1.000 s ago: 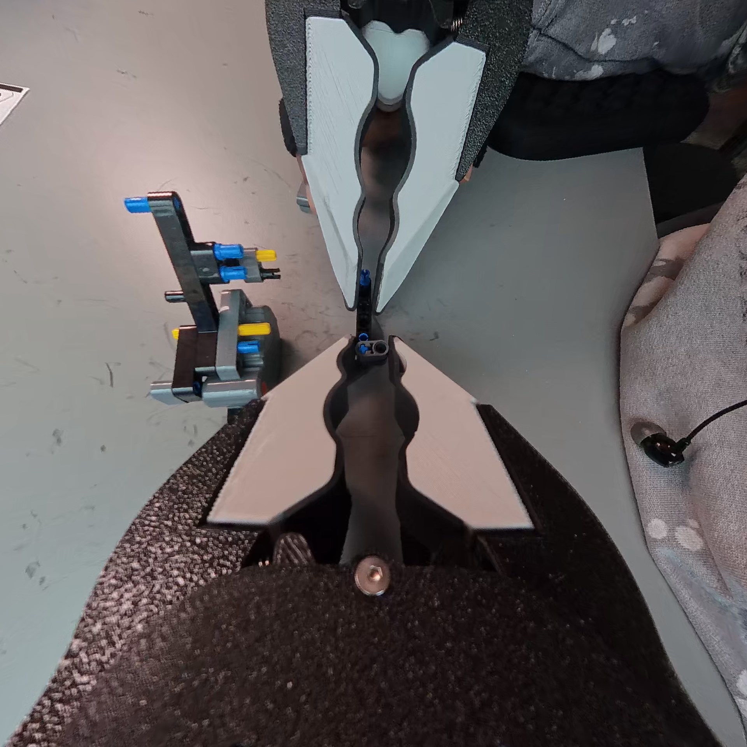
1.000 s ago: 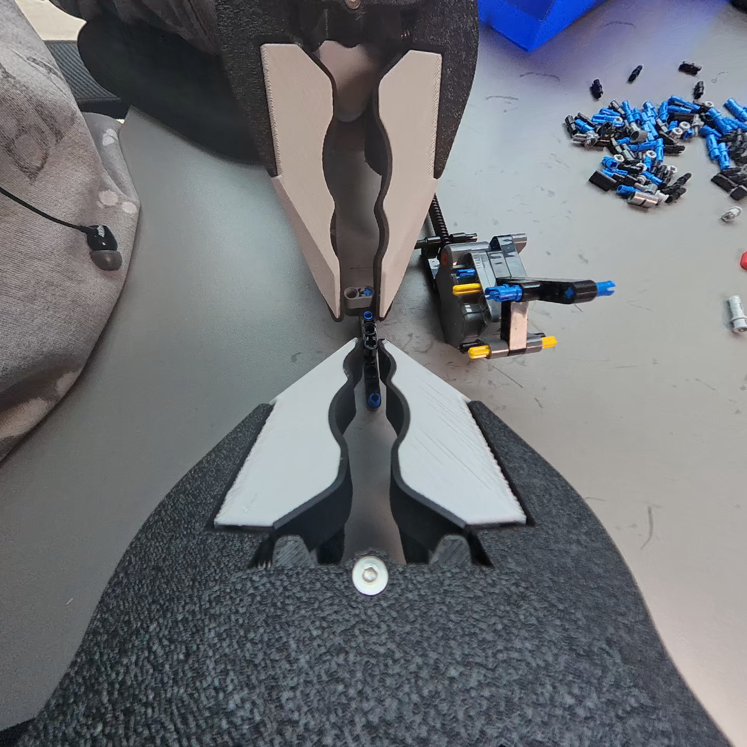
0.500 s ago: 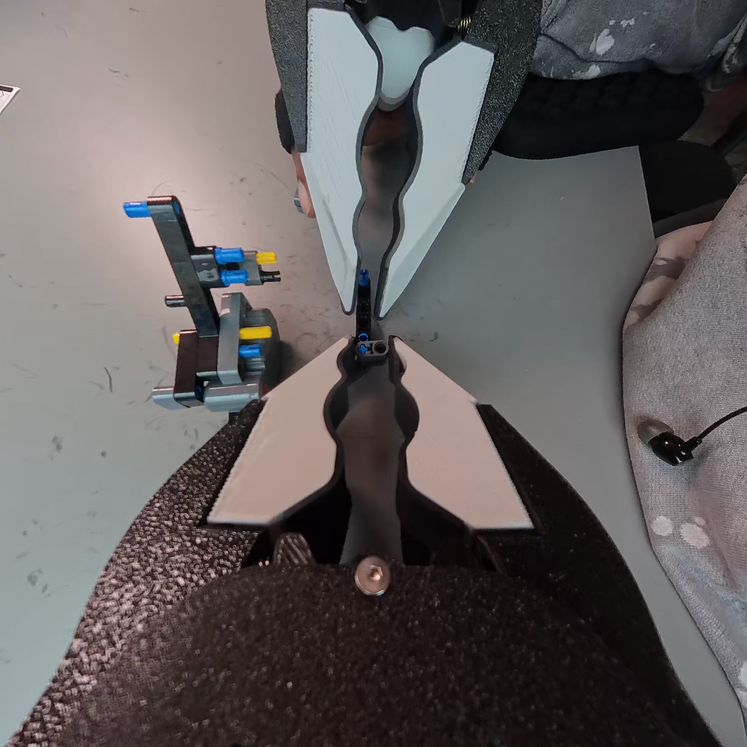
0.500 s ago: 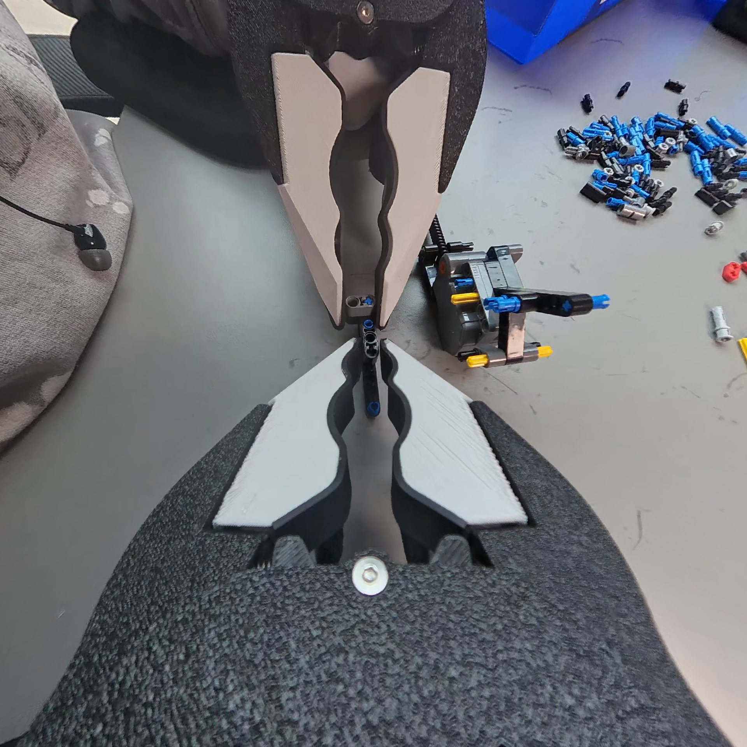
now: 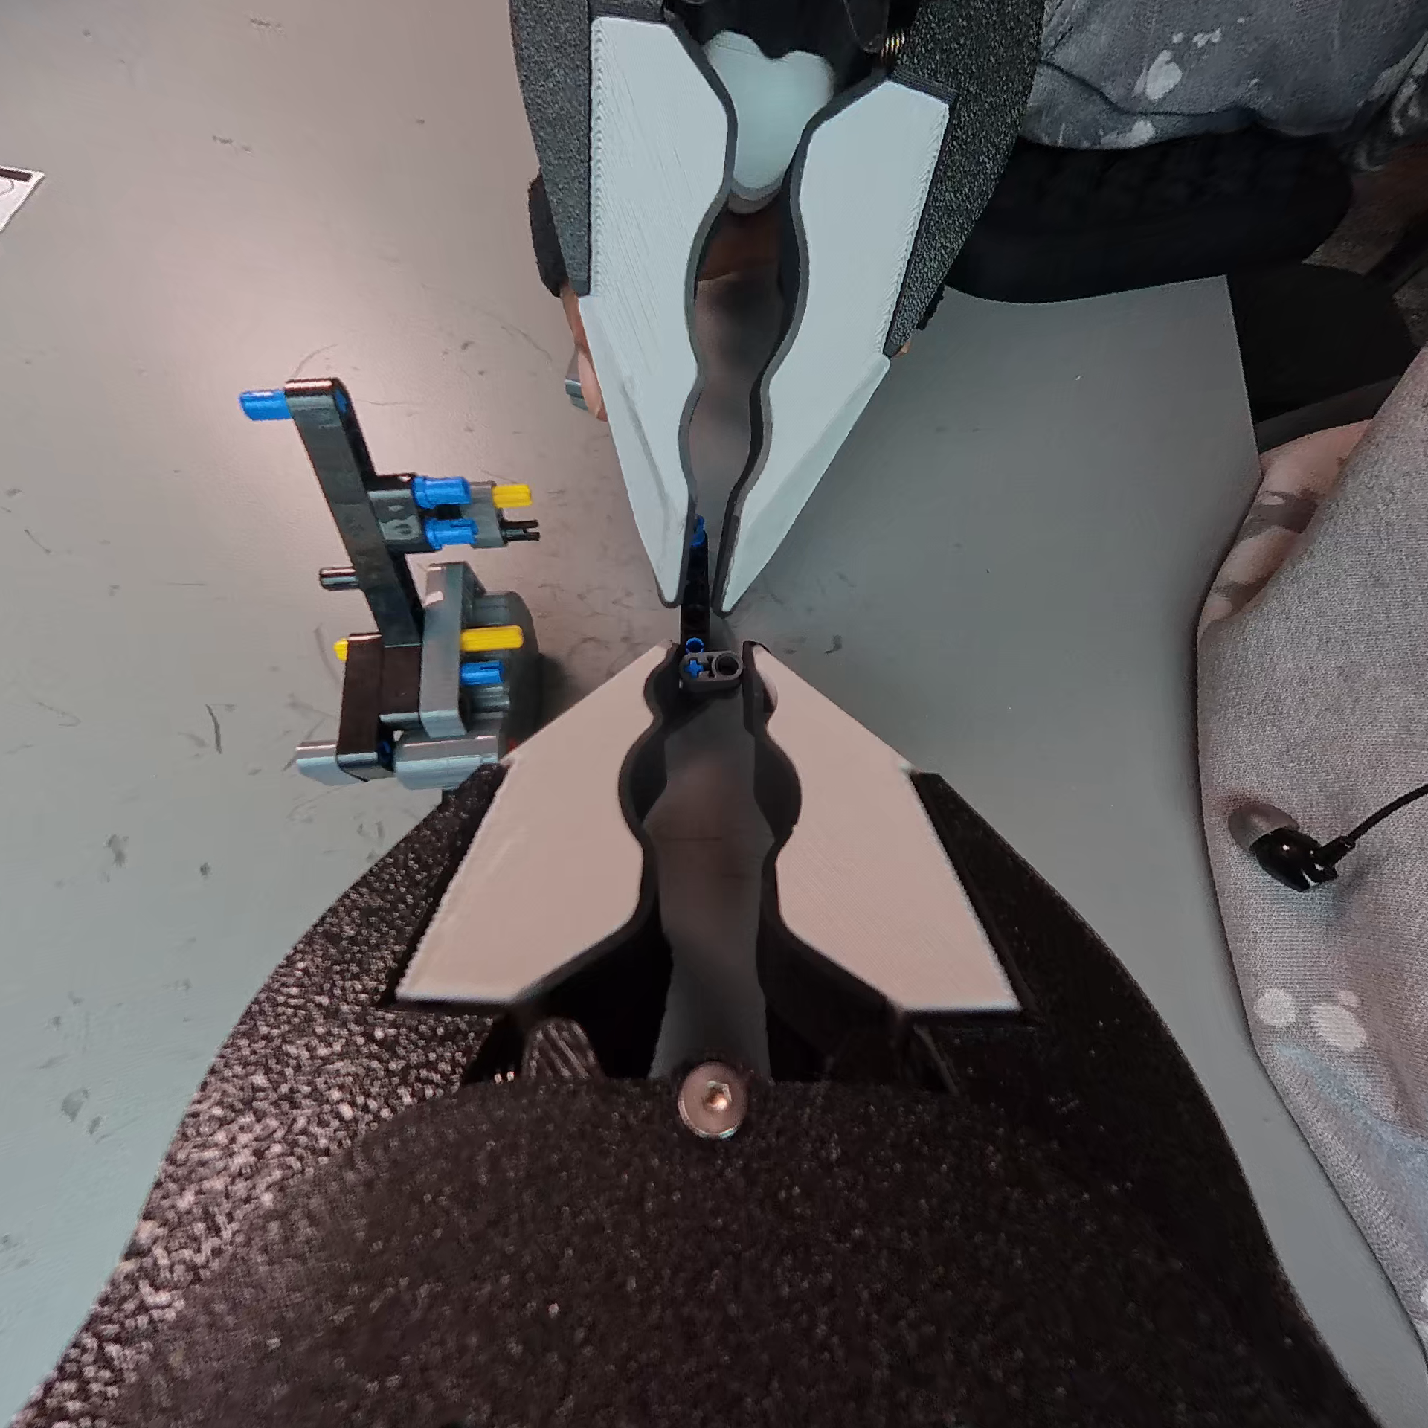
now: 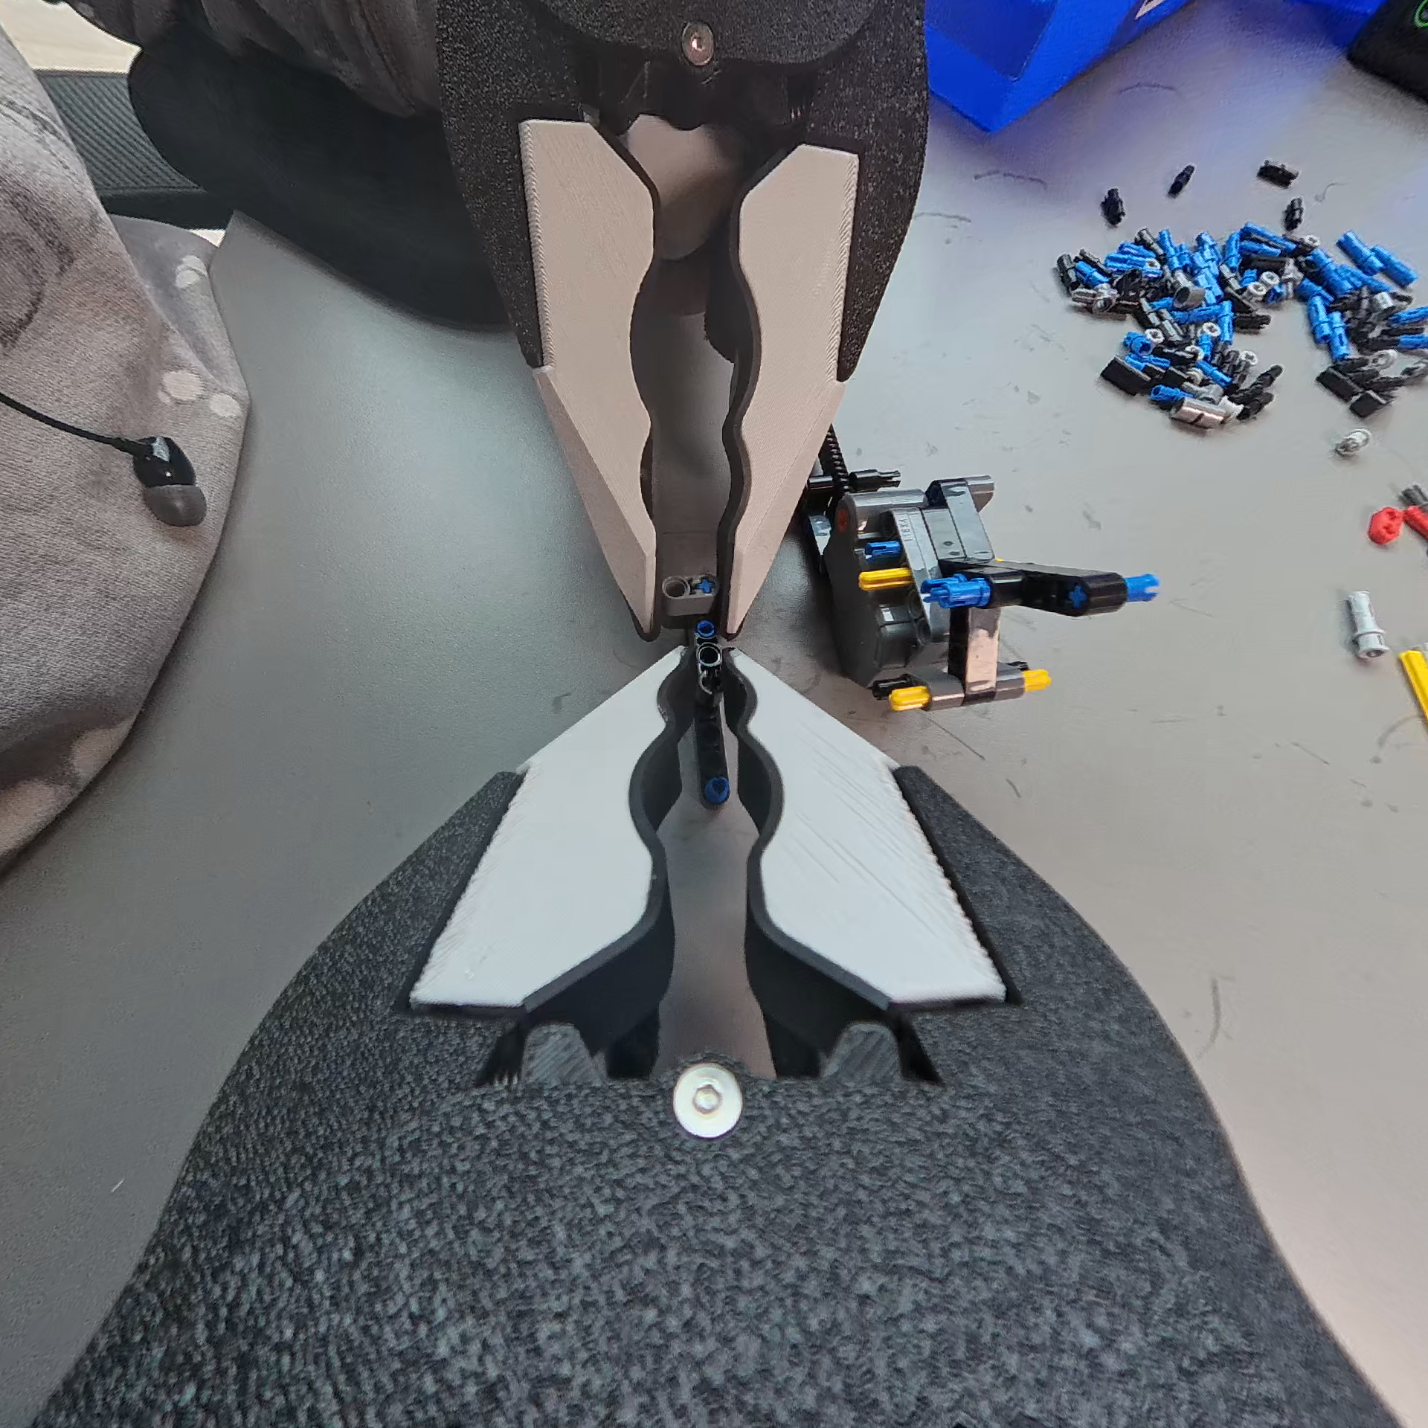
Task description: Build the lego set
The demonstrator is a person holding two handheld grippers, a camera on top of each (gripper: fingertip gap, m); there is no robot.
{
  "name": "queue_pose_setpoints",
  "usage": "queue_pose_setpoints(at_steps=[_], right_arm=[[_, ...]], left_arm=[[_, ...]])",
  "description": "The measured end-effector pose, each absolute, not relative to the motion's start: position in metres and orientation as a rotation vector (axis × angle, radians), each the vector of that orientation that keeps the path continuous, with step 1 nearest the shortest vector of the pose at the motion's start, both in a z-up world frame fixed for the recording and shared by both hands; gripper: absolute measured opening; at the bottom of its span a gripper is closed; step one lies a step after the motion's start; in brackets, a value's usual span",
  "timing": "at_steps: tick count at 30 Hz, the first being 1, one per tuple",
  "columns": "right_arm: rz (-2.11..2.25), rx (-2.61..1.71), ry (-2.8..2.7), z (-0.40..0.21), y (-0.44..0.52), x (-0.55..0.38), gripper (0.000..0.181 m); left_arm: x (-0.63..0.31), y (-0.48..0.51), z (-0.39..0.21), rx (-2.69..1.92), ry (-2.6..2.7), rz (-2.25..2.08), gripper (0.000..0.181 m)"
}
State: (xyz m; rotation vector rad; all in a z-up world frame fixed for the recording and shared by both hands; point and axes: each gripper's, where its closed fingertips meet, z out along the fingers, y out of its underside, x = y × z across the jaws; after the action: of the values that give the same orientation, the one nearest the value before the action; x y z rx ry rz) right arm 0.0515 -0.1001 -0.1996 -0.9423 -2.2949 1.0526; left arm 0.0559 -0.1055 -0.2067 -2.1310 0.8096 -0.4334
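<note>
Black beam (image 6: 709, 722), pinched in the closed right gripper (image 6: 707, 657), runs lengthwise between the fingers, partly hidden, tip pointing at the grey connector (image 5: 711, 668) clamped in the left gripper (image 5: 707, 657); whether they touch is unclear. Only the right view shows loose pins (image 6: 1236, 317) far right; the half-built model (image 5: 409, 618) stands beside on the table (image 5: 154, 232)

Grippers tip to tip over the table (image 6: 386, 618), partial lego build (image 6: 939, 595) right of them, loose pieces (image 6: 1252, 309) beyond it
</note>
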Motion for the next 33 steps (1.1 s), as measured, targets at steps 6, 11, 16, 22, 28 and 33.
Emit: queue_pose_setpoints(at_steps=[6, 11, 16, 22, 28, 33], right_arm=[[1.053, -0.947, -2.298, -0.201, -0.100, 0.051, 0.007], [1.052, -0.940, -2.300, -0.201, -0.101, 0.051, 0.007], [1.059, -0.936, -2.304, -0.201, -0.102, 0.052, 0.007], [1.068, -0.916, -2.319, -0.201, -0.104, 0.053, 0.007], [1.082, -0.869, -2.346, -0.201, -0.107, 0.055, 0.007], [1.038, -0.801, -2.374, -0.201, -0.110, 0.057, 0.007]], left_arm=[[0.056, -0.106, -0.206, -2.126, 0.810, -0.434, 0.015], [0.056, -0.106, -0.205, -2.118, 0.811, -0.429, 0.015], [0.053, -0.109, -0.200, -2.102, 0.824, -0.417, 0.033], [0.042, -0.121, -0.212, -2.170, 0.872, -0.387, 0.031], [0.038, -0.119, -0.223, -2.206, 0.897, -0.314, 0.019], [0.041, -0.118, -0.223, -2.201, 0.885, -0.338, 0.013]])
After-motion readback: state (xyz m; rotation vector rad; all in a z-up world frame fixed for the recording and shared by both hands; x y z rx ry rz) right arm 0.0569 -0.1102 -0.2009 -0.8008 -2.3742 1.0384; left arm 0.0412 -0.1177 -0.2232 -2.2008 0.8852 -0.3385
